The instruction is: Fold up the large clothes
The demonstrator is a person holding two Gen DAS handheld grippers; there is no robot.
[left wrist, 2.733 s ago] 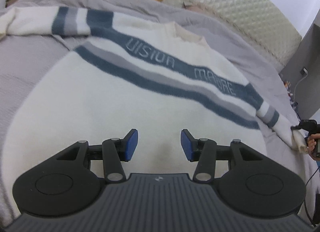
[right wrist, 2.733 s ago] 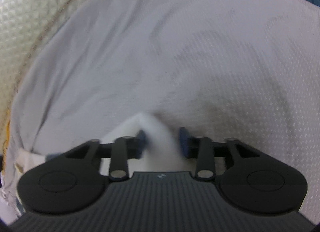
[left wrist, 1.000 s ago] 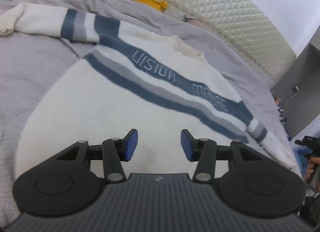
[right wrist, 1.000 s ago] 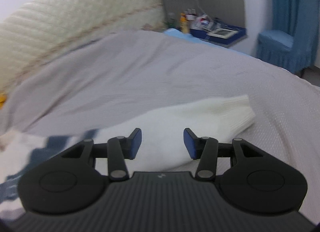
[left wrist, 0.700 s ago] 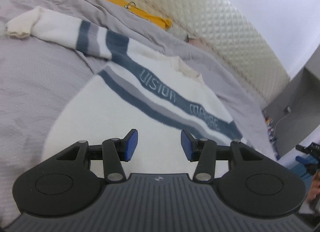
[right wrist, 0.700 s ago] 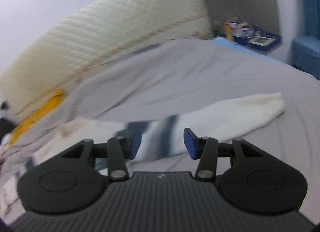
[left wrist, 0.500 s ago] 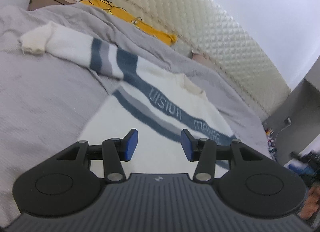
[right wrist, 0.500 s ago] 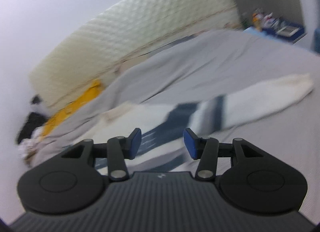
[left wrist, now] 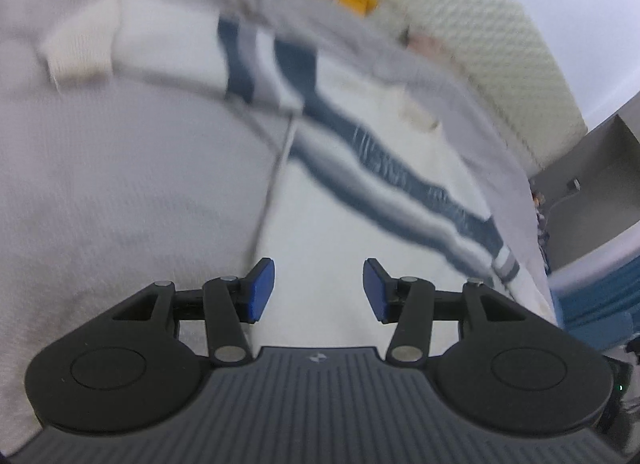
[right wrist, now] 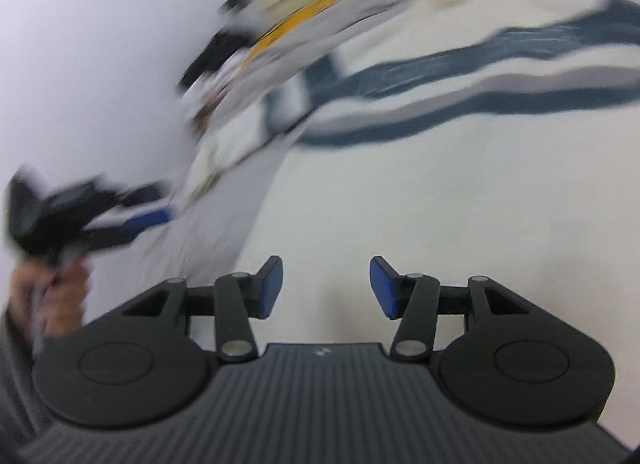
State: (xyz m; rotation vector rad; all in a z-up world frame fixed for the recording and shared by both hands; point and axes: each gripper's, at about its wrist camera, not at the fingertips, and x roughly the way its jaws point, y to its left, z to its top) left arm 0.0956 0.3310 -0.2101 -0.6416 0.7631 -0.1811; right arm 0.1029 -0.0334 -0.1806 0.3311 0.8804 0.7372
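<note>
- My left gripper (left wrist: 319, 290) hangs above the sweater's side edge with its blue pads (left wrist: 260, 290) apart and nothing between them.
- My right gripper (right wrist: 326, 288) has just been opening its jaws; they stand apart, empty, over the plain white body of the sweater (right wrist: 460, 192).
- The sweater (left wrist: 360, 232) lies spread flat on the grey bedspread (left wrist: 120, 184), its blue and grey stripes running across chest and sleeves.
- One sleeve (left wrist: 132, 48) stretches out to the left, cuff on the bedspread.
- Both views are blurred.
</note>
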